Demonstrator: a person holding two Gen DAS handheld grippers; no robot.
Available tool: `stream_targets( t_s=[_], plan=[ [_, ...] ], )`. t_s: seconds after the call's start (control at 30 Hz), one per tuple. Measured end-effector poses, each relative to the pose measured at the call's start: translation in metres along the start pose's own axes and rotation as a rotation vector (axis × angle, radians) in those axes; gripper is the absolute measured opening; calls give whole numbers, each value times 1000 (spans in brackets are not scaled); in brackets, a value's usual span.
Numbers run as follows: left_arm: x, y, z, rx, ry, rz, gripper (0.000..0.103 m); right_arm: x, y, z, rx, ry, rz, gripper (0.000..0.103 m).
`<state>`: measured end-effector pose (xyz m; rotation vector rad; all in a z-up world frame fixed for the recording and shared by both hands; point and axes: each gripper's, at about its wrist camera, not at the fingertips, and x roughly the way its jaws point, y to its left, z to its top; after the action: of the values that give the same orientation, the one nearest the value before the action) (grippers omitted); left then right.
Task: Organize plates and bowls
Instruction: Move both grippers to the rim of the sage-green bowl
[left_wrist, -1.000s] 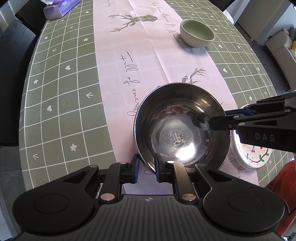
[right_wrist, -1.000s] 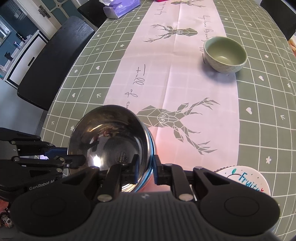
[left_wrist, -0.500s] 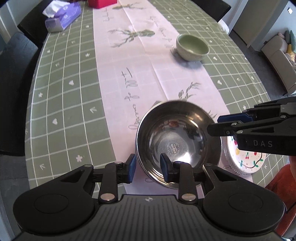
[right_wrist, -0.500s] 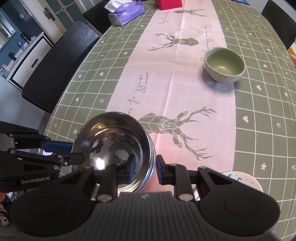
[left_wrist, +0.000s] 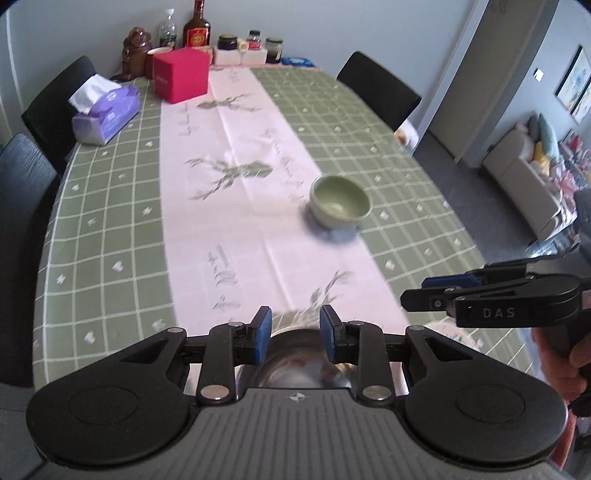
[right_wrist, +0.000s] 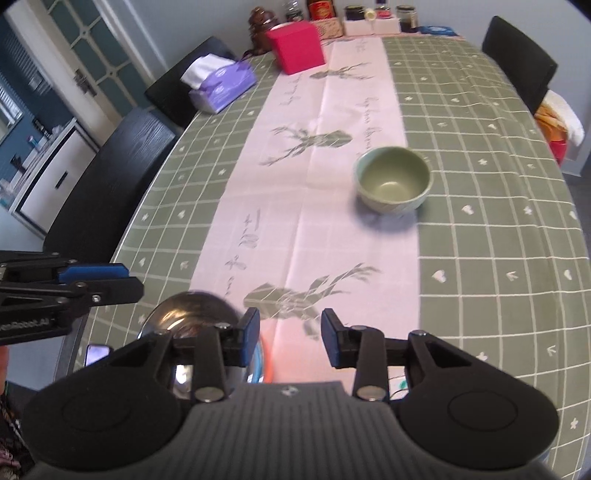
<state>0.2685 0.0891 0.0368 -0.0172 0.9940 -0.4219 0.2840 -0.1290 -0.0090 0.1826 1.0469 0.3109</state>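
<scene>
Green ceramic bowl (left_wrist: 340, 200) sits at one o'clock from the left gripper (left_wrist: 295, 334), whose jaws are parted and empty above the steel bowl (left_wrist: 301, 363). From the right wrist, the green bowl lies at one o'clock of the right gripper (right_wrist: 290, 338), jaws opening on nothing; the right looks nearer.

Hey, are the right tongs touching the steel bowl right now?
Apart. In the right wrist view the opening right tongs have nothing between them, only tablecloth, and the steel bowl sits off to their left.
</scene>
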Motion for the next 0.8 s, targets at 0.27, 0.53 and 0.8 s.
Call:
stream_targets(
  t_s=[0.27,0.53,0.8],
  plan=[
    [43,-23,34,-12,-4,-35,34,1,-51,19,86,-59,-73,36],
    [100,-32,70,-41,-12,-42,34,23,-94,46,133,-82,-96,31],
    [159,-35,89,-33,2,10,34,62,-113,74,119,-74,-113,28]
  ],
)
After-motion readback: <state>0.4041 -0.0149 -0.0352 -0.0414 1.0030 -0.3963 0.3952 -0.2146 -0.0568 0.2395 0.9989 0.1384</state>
